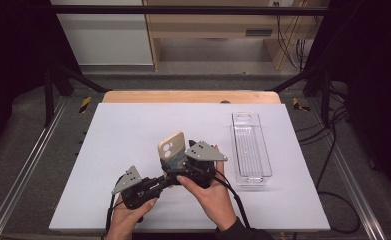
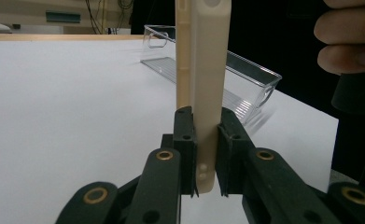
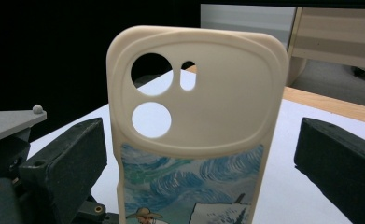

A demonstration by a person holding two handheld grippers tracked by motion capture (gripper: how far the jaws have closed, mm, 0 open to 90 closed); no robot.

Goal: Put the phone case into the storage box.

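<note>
Item: cream phone case (image 1: 171, 145) with a painted blue swirl panel and camera cut-outs, held upright above the white table (image 1: 108, 150), near its front middle. Left gripper (image 2: 203, 154): jaws clamped on the case's lower edge, pads pressing both faces, case seen edge-on. Left hand (image 1: 128, 217) enters from the bottom edge, gripper angled up and to the right toward the case. Right gripper (image 3: 203, 154): jaws standing apart, one each side of the case, not touching it. Right hand (image 1: 210, 192) wraps its body from below. Clear plastic tray (image 1: 251, 147): lying lengthwise, well to the right.
</note>
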